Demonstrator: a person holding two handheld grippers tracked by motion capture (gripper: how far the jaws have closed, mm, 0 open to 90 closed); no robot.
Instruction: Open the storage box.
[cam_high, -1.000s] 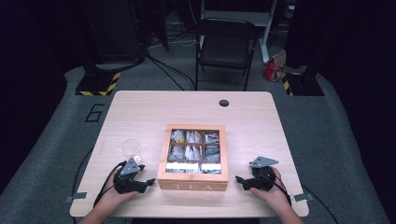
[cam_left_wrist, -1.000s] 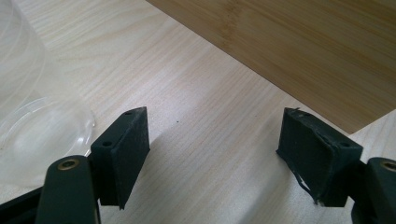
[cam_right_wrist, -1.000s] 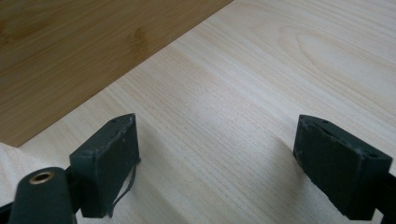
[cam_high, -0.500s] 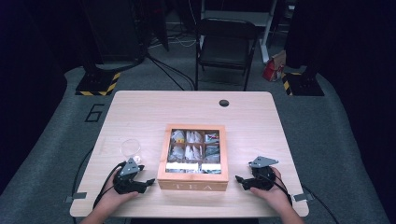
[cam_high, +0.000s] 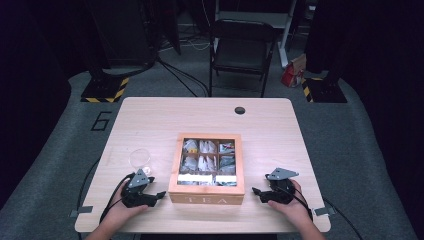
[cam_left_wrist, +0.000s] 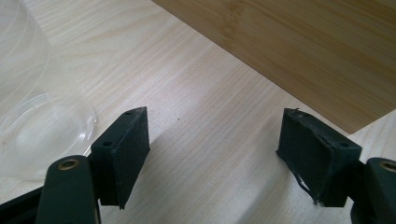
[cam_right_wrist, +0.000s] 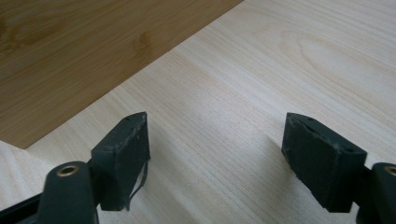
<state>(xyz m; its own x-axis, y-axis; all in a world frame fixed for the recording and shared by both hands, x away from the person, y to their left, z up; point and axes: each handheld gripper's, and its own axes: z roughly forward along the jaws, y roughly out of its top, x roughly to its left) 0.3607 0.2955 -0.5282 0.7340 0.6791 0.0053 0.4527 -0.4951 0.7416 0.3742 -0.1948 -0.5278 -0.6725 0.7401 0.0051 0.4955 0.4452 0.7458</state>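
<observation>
the tea box (cam_high: 206, 167) sits on the table (cam_high: 150, 120) between the two grippers, its lid shut and its compartments of tea bags showing through the window in the lid. the left gripper (cam_high: 159, 194) rests on the table with its jaws spread wide and nothing between them; the box's side wall (cam_left_wrist: 299, 51) lies just ahead of it and to its right, apart from the jaw tips. a clear plastic cup (cam_high: 140, 159) stands close ahead on that gripper's left, near its left jaw. the right gripper (cam_high: 255, 191) is likewise released and empty, low on the table, with the box wall (cam_right_wrist: 70, 51) ahead of it and to its left.

the box looks like stiff wood, rigid enough not to give under a squeeze, and probably moderately heavy with its contents. its walls are smooth, so a grip on one side alone might slip or tip it; pressing in from both sides at once, or catching the front edge of the lid, seems the surer hold. the cup looks thin, light and easily crushed or knocked over.
</observation>
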